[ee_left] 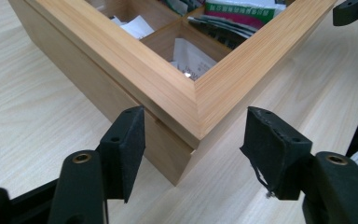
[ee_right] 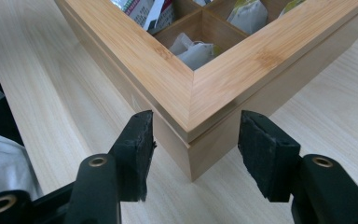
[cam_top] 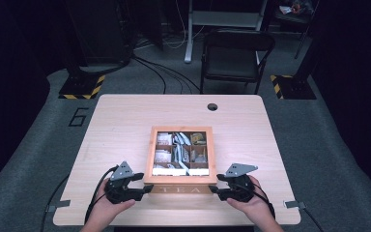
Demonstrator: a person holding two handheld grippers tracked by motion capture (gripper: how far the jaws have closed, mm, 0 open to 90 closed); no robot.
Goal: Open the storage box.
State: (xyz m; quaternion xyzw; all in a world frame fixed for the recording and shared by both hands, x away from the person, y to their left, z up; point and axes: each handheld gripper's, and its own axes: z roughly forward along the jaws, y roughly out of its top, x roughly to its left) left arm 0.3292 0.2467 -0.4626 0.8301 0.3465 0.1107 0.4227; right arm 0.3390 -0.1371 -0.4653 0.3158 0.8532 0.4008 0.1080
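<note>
A wooden tea box [cam_top: 181, 189] with a window lid and "TEA" on its front wall sits at the near middle of the table. Its compartments hold several tea bags [cam_top: 178, 145]. My left gripper [cam_top: 146, 183] is at the box's near left corner. In the left gripper view that corner of the box [ee_left: 168, 88] lies between the open jaws of the left gripper [ee_left: 193, 154]. My right gripper [cam_top: 215, 183] is at the near right corner. In the right gripper view the box [ee_right: 177, 88] points its corner into the gap of the right gripper [ee_right: 196, 149], with both pads flanking it.
The light wooden table [cam_top: 121, 125] has a round cable hole [cam_top: 212, 107] near its far edge. A black chair [cam_top: 236, 53] stands behind the table. Cables trail from both grippers off the near edge.
</note>
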